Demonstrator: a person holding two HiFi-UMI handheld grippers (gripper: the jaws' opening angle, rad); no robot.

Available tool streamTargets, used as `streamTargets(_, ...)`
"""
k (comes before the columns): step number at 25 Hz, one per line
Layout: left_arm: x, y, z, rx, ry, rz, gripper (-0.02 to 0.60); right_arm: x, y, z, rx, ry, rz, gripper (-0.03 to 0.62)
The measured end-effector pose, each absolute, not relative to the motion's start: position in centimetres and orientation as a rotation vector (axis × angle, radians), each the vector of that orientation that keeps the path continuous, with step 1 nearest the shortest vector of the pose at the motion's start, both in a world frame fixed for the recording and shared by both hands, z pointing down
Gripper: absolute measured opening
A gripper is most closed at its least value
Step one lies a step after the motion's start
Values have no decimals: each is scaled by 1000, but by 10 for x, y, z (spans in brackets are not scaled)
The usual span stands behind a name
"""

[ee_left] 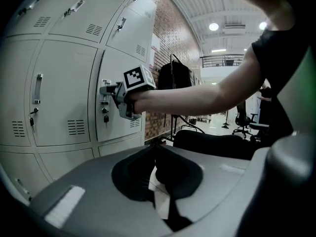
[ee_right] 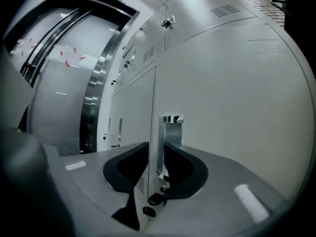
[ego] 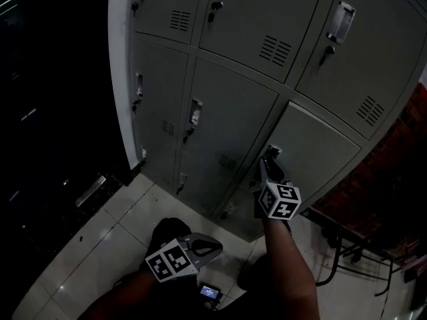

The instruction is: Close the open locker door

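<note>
Straddling the flat chrome handle (ee_right: pixel 170 132), the right claw (ee_right: pixel 157 157) stands half-wide, astride the thin free edge of the smooth grey steel locker door (ee_right: pixel 237 107), nearly flush in the right-hand column. The left claw (ee_left: pixel 157 169) hangs back, pinched together and empty, above glossy floor tiles (ego: pixel 100 245).

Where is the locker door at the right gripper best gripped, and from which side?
The chrome handle by the door's free edge, approached head-on from the front. It is a narrow upright strip standing proud of the flat panel, so jaws set left and right should straddle it.
</note>
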State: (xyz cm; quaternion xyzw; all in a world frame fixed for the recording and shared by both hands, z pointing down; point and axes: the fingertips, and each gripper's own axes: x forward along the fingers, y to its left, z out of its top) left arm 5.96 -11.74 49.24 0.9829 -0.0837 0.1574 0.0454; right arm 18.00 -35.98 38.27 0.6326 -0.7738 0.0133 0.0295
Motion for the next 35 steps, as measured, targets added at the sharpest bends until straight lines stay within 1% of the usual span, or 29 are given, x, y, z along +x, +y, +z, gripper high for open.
streamTargets(5, 58, -118, 492, 3003, -257, 479, 12, 187, -378, 382, 1971, -2366, 71, 97)
streamTargets(7, 57, -118, 493, 3002, -257, 479, 12, 193, -381, 383, 1991, -2348, 73, 28)
streamTargets(18, 56, -119, 493, 3002, -259, 478, 12, 192, -365, 385, 1948, -2363, 22, 28)
streamTargets(24, 57, -118, 494, 3003, -261, 484, 12, 195, -313, 380, 1904, -2452, 15, 24)
streamTargets(27, 56, -118, 494, 3004, -262, 489, 12, 196, -276, 387, 1833, -2453, -28, 3)
streamTargets(30, 56, -119, 496, 3007, -267, 495, 12, 202, -241, 389, 1784, -2452, -65, 3)
streamTargets(35, 56, -120, 499, 3007, -270, 500, 12, 214, -184, 398, 1743, -2475, -6, 3)
